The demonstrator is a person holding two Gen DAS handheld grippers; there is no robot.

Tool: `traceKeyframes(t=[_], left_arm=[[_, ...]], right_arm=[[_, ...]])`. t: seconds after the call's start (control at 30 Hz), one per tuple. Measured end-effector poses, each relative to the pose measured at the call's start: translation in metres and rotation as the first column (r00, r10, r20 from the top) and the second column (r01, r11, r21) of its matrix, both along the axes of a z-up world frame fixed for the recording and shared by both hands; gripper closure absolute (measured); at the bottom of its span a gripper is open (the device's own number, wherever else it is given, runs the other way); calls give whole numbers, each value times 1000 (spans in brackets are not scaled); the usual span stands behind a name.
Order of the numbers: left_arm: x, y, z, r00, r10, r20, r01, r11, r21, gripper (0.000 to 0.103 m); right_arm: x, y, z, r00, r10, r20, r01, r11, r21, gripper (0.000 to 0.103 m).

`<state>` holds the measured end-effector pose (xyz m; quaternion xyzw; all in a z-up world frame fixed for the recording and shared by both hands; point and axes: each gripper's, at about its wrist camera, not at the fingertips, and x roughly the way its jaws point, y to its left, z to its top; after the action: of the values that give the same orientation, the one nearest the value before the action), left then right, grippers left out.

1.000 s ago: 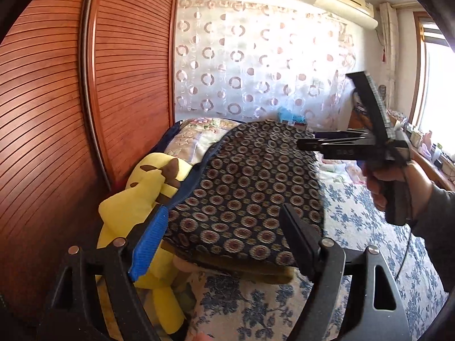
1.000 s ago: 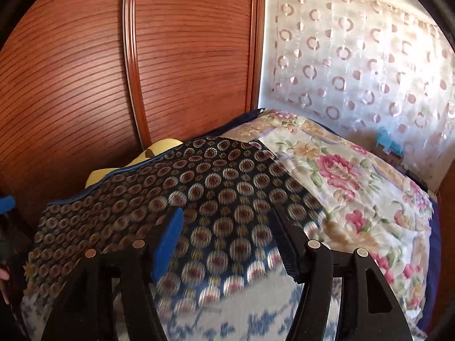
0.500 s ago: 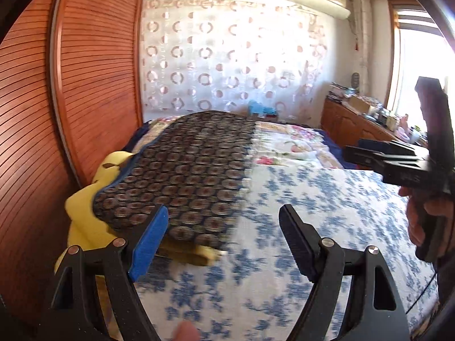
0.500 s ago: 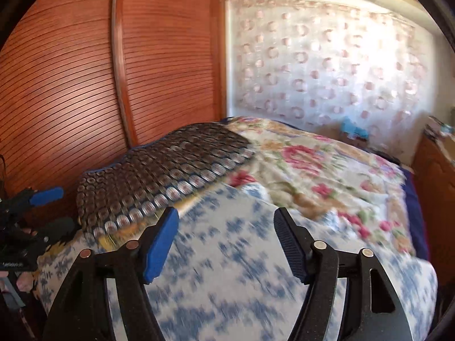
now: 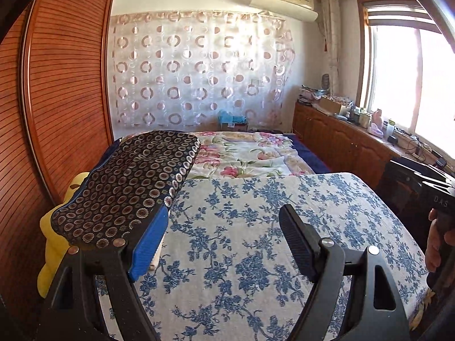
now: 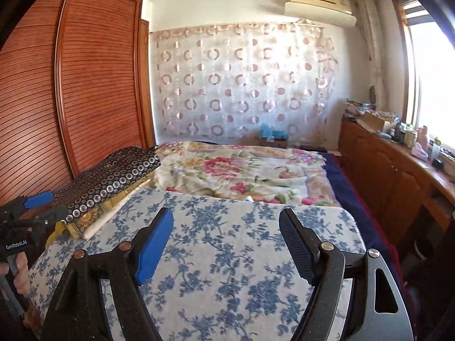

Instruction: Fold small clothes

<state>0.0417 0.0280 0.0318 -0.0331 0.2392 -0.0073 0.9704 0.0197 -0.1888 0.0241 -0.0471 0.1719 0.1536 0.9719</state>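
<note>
A folded dark garment with ring patterns (image 5: 128, 187) lies on top of a small stack at the bed's left side, also seen in the right wrist view (image 6: 113, 176). Yellow and white folded pieces (image 6: 93, 224) show under it. My left gripper (image 5: 224, 213) is open over the blue-flowered sheet (image 5: 256, 241), its blue pad just beside the garment's near edge. My right gripper (image 6: 226, 214) hangs over the same sheet (image 6: 227, 270); its jaws are opening with nothing between them. A hand holds each gripper's handle.
A yellow plush toy (image 5: 54, 244) sits between the stack and the slatted wooden wardrobe (image 5: 62, 99) on the left. A flowered quilt (image 5: 241, 153) covers the bed's far half. A cluttered wooden cabinet (image 5: 341, 142) runs along the right under the window.
Both grippers have swung right, away from the dark garment, and now hang over the blue-flowered sheet. The right jaws stand wider than before. The garment stays on its stack.
</note>
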Motion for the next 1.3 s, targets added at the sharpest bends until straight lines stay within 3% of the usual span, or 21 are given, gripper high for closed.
traceKeyframes(t=[0.27, 0.63, 1.3], left_arm=[[-1, -8, 8, 1000, -3, 9, 3, 1000, 9, 22], [-2, -11, 8, 1000, -2, 13, 1, 1000, 11, 22], [-11, -11, 15, 1000, 6, 30, -6, 1000, 13, 22]], right_arm=[[-25, 7, -2, 1000, -23, 19, 23, 1000, 5, 25], [-3, -1, -13, 999, -35, 15, 35, 999, 28, 25], [3, -14, -14, 999, -41, 18, 41, 999, 30, 25]])
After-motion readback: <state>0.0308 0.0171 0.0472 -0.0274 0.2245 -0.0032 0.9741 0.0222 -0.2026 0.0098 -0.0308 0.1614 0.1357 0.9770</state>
